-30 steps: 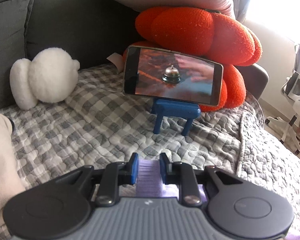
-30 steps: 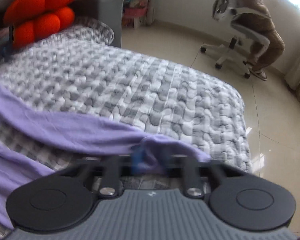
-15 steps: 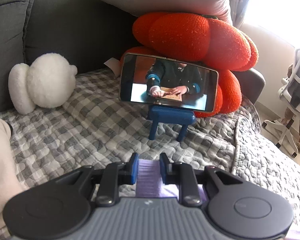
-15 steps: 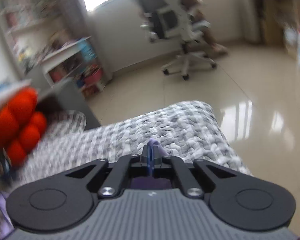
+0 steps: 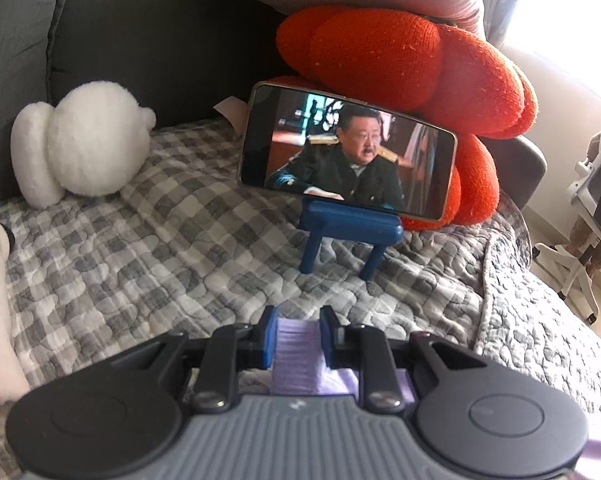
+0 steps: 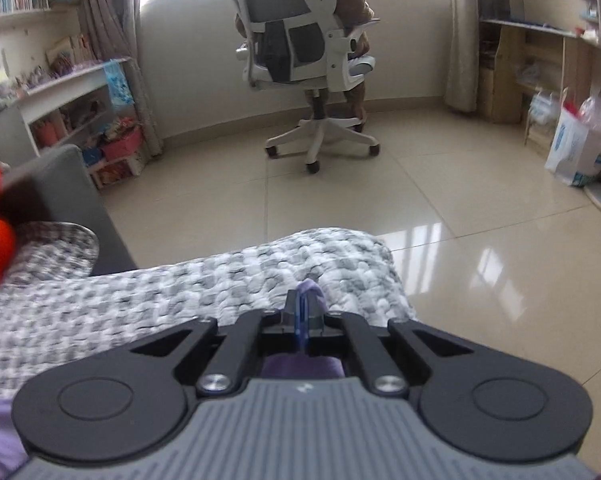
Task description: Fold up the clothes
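Purple garment [image 5: 296, 350] is lying low over the checked quilt [image 5: 148, 256] | my left hand-held gripper [image 5: 298, 334] is clamping a wide band of it | my right hand-held gripper [image 6: 302, 312] is pinching a thin fold [image 6: 314, 292], jaws nearly together | phone [image 5: 346, 152] is playing ahead.

Phone [image 5: 348, 151] on blue stand [image 5: 350, 230] — orange cushion [image 5: 412, 68] behind, white plush [image 5: 80, 140] left.
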Action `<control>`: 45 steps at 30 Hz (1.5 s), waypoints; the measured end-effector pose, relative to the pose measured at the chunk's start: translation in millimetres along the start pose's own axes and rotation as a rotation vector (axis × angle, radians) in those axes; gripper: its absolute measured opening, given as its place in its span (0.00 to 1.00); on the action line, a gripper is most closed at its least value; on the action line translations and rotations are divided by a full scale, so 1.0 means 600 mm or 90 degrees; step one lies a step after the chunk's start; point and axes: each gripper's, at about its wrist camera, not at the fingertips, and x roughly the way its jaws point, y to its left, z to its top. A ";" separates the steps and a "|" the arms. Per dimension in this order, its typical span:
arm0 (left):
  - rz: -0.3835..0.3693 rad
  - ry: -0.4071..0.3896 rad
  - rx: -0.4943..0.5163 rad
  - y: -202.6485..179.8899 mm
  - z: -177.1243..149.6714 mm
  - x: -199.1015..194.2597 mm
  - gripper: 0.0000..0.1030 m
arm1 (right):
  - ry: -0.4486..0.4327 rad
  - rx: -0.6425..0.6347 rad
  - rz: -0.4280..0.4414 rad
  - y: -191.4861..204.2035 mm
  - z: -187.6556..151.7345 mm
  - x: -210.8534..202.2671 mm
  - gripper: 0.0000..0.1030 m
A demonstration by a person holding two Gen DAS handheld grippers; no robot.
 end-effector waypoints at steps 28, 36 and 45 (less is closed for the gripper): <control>0.035 -0.003 0.032 -0.004 0.001 -0.015 0.45 | -0.050 -0.080 -0.027 0.024 0.002 0.060 0.04; 0.023 0.012 0.024 0.039 -0.018 -0.070 0.56 | -0.026 -0.055 -0.062 0.008 0.004 0.046 0.15; 0.033 0.069 0.007 0.069 -0.100 -0.139 0.64 | 0.053 0.041 -0.041 -0.052 -0.003 0.054 0.55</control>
